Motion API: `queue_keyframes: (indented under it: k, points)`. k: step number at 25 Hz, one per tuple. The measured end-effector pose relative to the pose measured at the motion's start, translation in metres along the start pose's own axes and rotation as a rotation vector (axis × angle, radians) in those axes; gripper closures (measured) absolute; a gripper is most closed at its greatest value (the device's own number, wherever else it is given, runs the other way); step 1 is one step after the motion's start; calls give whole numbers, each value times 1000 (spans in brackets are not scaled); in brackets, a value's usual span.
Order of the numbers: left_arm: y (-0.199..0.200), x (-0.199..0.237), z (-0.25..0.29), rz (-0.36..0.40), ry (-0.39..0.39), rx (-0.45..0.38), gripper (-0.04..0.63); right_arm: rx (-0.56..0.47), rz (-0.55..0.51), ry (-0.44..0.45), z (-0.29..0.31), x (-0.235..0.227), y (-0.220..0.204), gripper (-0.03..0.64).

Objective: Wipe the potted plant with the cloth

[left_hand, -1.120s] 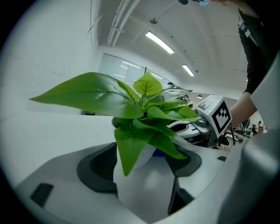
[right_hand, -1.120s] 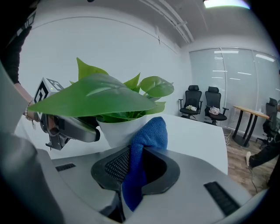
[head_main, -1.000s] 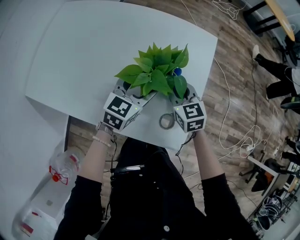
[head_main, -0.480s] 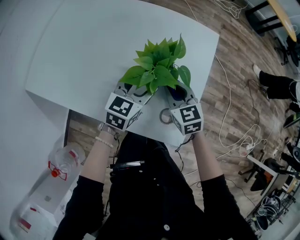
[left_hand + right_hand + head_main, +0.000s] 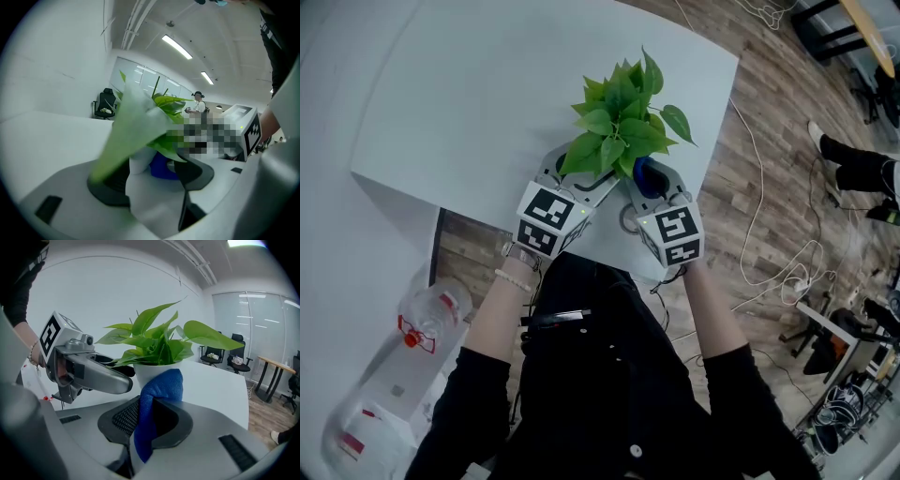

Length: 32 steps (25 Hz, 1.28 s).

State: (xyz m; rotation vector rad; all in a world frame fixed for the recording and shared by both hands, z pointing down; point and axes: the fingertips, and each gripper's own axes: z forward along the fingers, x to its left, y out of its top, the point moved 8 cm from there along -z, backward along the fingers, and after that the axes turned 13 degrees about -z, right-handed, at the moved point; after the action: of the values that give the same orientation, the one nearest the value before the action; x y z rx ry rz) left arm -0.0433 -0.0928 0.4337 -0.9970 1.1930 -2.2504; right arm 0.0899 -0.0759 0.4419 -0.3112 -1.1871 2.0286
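Note:
The potted plant (image 5: 623,117) stands near the front edge of the white table (image 5: 469,103), its green leaves hiding most of the pot from above. My left gripper (image 5: 578,178) reaches in from the left, and its pads press on both sides of the white pot (image 5: 150,201), with leaves hanging over the jaws. My right gripper (image 5: 648,180) is shut on a folded blue cloth (image 5: 161,390), held right at the pot's (image 5: 145,373) near side; I cannot tell whether it touches. The cloth (image 5: 161,168) also shows behind the pot in the left gripper view.
A roll of tape (image 5: 628,221) lies on the table just in front of the right gripper. Plastic bottles (image 5: 427,328) sit on a low surface at the lower left. Cables (image 5: 759,216) run over the wooden floor right of the table. Office chairs (image 5: 213,355) stand behind.
Both grippers have moved forward, and the plant has moved farther from the table's front edge with them. The blue cloth, earlier hidden under leaves, now shows beside the pot.

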Motion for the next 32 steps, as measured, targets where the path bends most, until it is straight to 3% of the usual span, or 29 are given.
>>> queue_keyframes:
  k: [22, 28, 32]
  points:
    - [-9, -12, 4, -39, -7, 16, 293, -24, -14, 70, -12, 8, -5, 532]
    - [-10, -4, 2, -46, -9, 30, 293, -11, -11, 43, -17, 2, -7, 532]
    - [-5, 6, 7, -13, -27, 57, 278, 7, 2, -7, -18, -10, -10, 532]
